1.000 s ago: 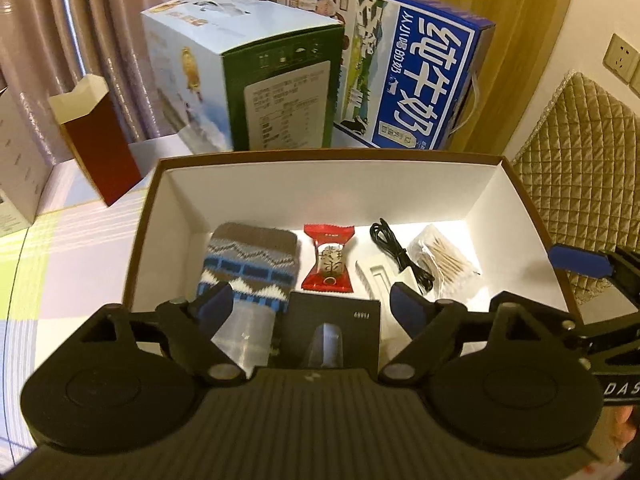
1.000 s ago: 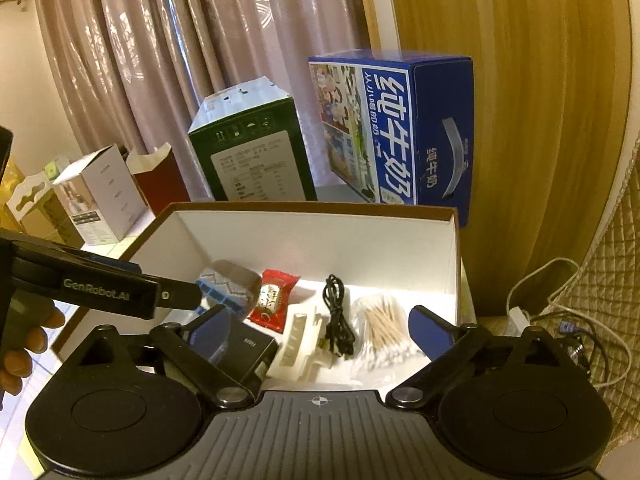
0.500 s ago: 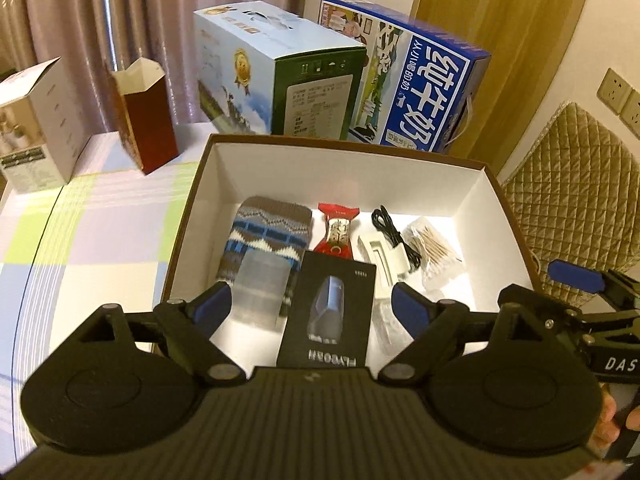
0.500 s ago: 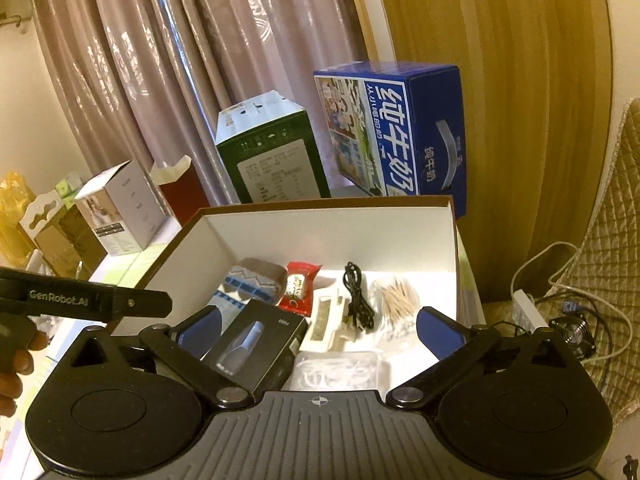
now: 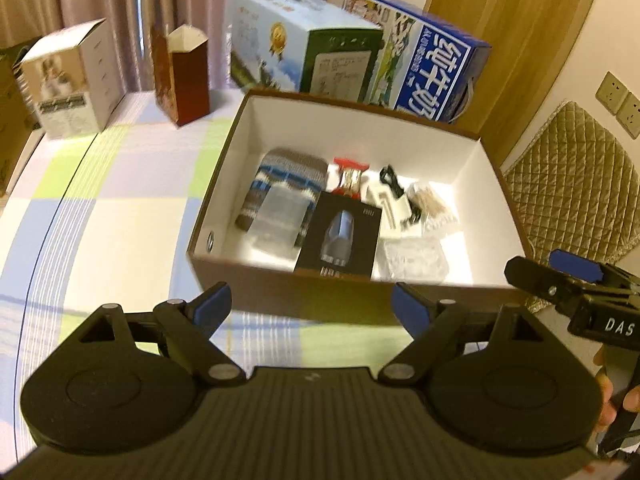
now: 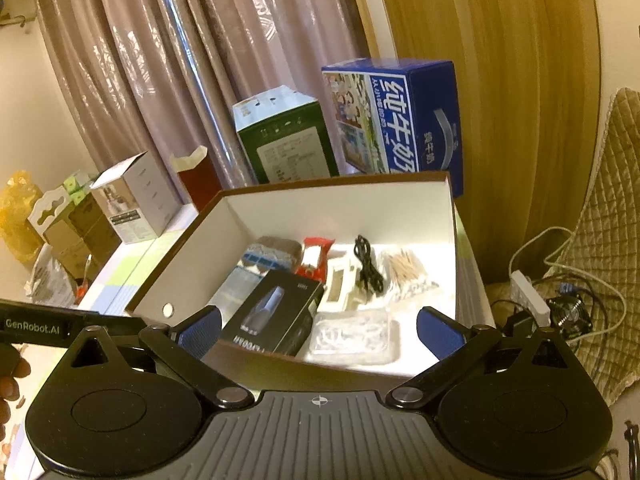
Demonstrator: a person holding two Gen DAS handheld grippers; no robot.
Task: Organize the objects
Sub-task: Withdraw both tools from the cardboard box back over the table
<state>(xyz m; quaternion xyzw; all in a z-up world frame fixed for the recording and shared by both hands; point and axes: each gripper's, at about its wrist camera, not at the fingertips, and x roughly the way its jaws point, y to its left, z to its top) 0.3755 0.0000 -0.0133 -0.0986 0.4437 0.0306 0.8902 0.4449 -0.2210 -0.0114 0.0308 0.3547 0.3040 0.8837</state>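
Observation:
An open brown box [image 5: 360, 104] with a white inside stands on the checked tablecloth. In it lie a knitted pouch [image 5: 284, 176], a red sweet packet [image 5: 350, 174], a black cable [image 5: 394, 184], a bag of cotton swabs [image 5: 430, 204], a clear plastic pack [image 5: 416, 260] and a black product box [image 5: 340, 236]. My left gripper [image 5: 312, 304] hangs open in front of the box's near wall, holding nothing. My right gripper [image 6: 320, 326] is open wide at the near right corner, also holding nothing. The black product box [image 6: 276, 312] lies just beyond its left finger.
Behind the box stand a green-and-white carton [image 5: 304, 40] and a blue milk carton [image 5: 428, 60]. A dark red open carton [image 5: 180, 76] and a white box [image 5: 68, 84] stand at the far left. A quilted chair [image 5: 572, 184] is on the right, above a power strip [image 6: 532, 292] with cables.
Both grippers have drawn back and a little up from over the box. The left one now sits before the near wall. The right jaws have widened slightly.

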